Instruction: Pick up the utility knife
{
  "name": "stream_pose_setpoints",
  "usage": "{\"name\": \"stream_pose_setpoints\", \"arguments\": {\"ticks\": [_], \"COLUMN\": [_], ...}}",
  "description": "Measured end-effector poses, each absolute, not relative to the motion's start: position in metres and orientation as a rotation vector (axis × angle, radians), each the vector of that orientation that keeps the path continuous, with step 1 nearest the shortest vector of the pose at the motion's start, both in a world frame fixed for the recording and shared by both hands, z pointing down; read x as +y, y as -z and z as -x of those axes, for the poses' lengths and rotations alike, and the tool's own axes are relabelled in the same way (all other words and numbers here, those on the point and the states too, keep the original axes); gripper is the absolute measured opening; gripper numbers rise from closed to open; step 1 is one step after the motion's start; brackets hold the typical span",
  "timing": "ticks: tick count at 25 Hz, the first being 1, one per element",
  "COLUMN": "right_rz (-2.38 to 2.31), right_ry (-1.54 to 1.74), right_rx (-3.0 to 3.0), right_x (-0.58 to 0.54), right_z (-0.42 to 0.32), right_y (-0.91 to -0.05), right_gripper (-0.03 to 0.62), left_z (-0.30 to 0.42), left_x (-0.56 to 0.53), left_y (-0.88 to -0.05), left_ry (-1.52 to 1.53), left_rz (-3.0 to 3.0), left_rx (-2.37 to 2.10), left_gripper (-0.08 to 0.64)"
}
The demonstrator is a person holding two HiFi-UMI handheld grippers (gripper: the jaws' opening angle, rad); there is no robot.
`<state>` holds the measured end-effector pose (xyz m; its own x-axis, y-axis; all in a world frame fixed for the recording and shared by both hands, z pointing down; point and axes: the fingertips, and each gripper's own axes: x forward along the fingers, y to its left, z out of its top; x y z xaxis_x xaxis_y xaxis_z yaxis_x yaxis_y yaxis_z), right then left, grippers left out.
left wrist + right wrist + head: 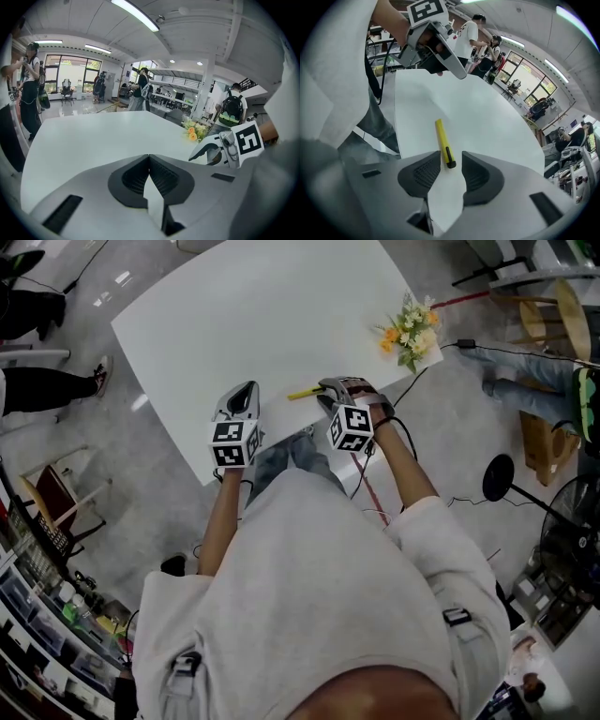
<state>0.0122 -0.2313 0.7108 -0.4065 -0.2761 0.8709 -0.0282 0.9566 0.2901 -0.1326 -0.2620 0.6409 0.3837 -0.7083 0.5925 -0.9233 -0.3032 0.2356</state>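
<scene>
The yellow utility knife [304,392] with a black end lies on the white table [262,306] close to its near edge. In the right gripper view the knife [442,136] runs away from me, and its black end sits in the gap between the pads. My right gripper [451,158] is open over that end, and the pads do not press on it. In the head view the right gripper [331,388] points steeply down at the knife. My left gripper [247,395] hovers to the knife's left, empty. Its jaws [149,159] meet at the tips.
A bunch of yellow and white flowers [410,331] lies at the table's far right corner. Cables [469,345] run across the floor on the right, near a black stand [499,476] and a seated person's legs [525,390]. People stand beyond the table [140,89].
</scene>
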Motion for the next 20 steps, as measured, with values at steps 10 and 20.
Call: {"name": "stream_pose_setpoints", "arguments": {"ticks": [10, 20], "right_rz": [-0.050, -0.004], "right_ry": [0.188, 0.095], "right_rx": [-1.953, -1.962], "right_x": [-0.240, -0.232], "right_z": [-0.008, -0.009], "right_y": [-0.721, -0.723], "right_gripper": [0.140, 0.084], "left_z": [0.139, 0.141], "left_x": [-0.268, -0.271], "left_y": [-0.640, -0.640], "left_ry": [-0.518, -0.521], "left_rz": [-2.098, -2.102], "left_rx": [-1.406, -1.405], "left_gripper": [0.020, 0.020]}}
